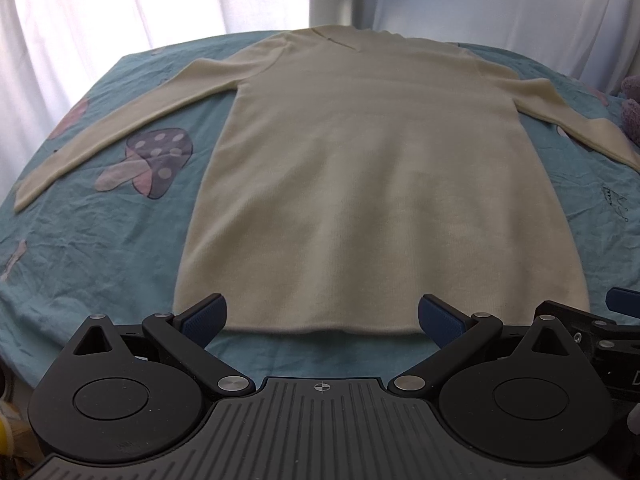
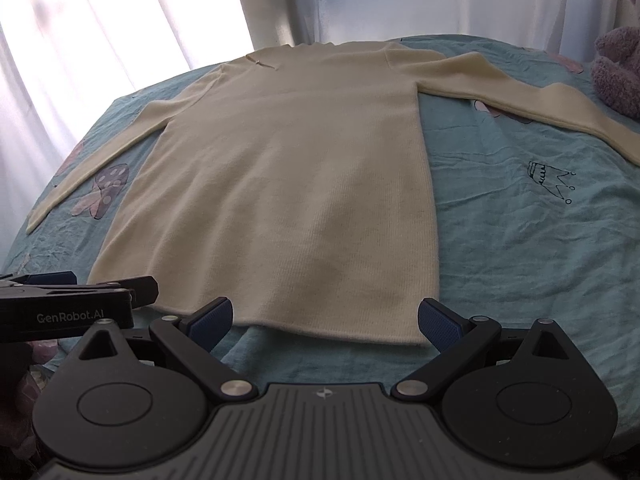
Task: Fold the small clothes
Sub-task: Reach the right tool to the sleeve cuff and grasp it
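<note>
A cream long-sleeved knit sweater (image 1: 360, 168) lies flat on the teal sheet, hem toward me and both sleeves spread out; it also shows in the right wrist view (image 2: 288, 184). My left gripper (image 1: 322, 316) is open and empty, just in front of the hem near its middle. My right gripper (image 2: 324, 320) is open and empty, in front of the hem's right part. The left gripper's body (image 2: 76, 304) shows at the left edge of the right wrist view, and part of the right gripper (image 1: 600, 320) shows at the right edge of the left wrist view.
The teal bed sheet (image 1: 100, 240) has mushroom prints (image 1: 152, 160) and a crown drawing (image 2: 550, 178). A purple plush toy (image 2: 618, 68) sits at the far right. White curtains (image 1: 120, 0) hang behind the bed.
</note>
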`<state>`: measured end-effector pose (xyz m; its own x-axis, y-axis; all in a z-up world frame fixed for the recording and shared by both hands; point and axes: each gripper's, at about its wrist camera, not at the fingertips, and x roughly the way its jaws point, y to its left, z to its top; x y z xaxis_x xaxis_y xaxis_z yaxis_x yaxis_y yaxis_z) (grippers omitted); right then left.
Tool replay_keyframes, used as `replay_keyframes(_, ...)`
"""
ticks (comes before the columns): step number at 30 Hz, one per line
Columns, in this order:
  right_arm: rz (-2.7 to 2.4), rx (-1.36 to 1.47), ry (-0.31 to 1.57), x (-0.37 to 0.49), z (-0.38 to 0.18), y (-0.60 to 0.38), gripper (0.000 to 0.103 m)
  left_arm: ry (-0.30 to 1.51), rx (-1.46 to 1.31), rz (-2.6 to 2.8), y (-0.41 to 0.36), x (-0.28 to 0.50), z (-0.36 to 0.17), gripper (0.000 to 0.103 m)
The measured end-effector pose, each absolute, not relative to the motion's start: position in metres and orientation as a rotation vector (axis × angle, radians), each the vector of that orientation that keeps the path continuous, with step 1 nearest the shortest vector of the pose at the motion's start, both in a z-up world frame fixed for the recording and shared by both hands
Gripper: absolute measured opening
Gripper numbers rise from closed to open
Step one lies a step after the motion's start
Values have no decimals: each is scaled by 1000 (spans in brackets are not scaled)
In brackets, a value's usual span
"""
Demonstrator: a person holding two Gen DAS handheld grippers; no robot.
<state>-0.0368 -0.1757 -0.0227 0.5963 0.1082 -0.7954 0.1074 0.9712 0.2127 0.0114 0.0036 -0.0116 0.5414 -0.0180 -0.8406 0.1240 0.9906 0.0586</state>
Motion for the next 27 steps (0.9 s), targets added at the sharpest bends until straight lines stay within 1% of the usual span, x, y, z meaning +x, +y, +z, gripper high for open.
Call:
replay_keyframes(7, 93, 533, 766, -40, -34, -229, 99, 979, 108, -102, -3, 24, -8, 103)
replay_keyframes(13, -165, 855, 638, -34, -45, -340, 99, 947, 73, -120, -7, 52, 4, 103)
replay_keyframes(16, -298, 963, 530, -35, -52, -398, 99, 939, 56, -132, -10, 72, 5, 103)
replay_keyframes(20, -473, 1038, 429, -30, -58, -457, 98, 948, 35, -152, -11, 99, -3, 103)
replay_keyframes(22, -562, 1074, 398, -28, -62, -483, 88, 951, 26, -157, -9, 112, -8, 103)
replay_keyframes(24, -634, 1114, 382, -24, -68, -505, 71, 950, 19, -158, -7, 123, -12, 103)
replay_keyframes(25, -681, 1147, 387, -20, -74, -518, 66, 952, 13, -160, -5, 129, -14, 103)
replay_keyframes(26, -712, 1175, 380, -18, -82, -525, 54, 954, 5, -164, -4, 134, -16, 103)
replay_keyframes(27, -726, 1208, 366, -18, -87, -532, 46, 960, -1, -168, -2, 139, -18, 103)
